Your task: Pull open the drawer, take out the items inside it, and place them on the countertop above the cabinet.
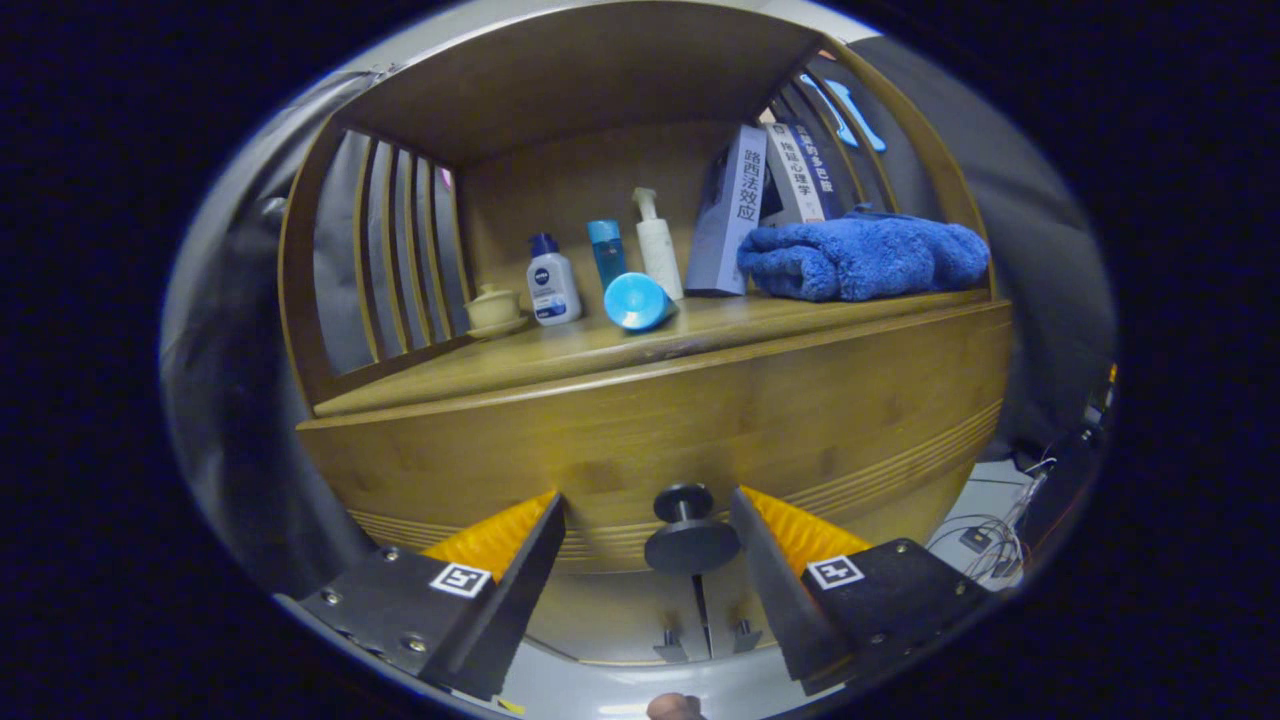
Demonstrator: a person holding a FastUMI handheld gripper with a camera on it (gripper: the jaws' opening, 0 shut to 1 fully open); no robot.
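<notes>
The hand-held gripper (645, 530) is spread wide, with the dark drawer knob (690, 535) between its fingers, untouched. The drawer (640, 440) is closed, hiding its contents. Beyond, the surface (560, 350) carries bottles and a blue towel (862, 258).

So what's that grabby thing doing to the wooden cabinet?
A person is holding the gripper up to the cabinet's drawer. Its fingers are open, one on each side of the round drawer knob, not squeezing it yet. The drawer looks shut, so nothing has come out. On the countertop above sit a blue towel, some bottles, a small cup and books.
</notes>
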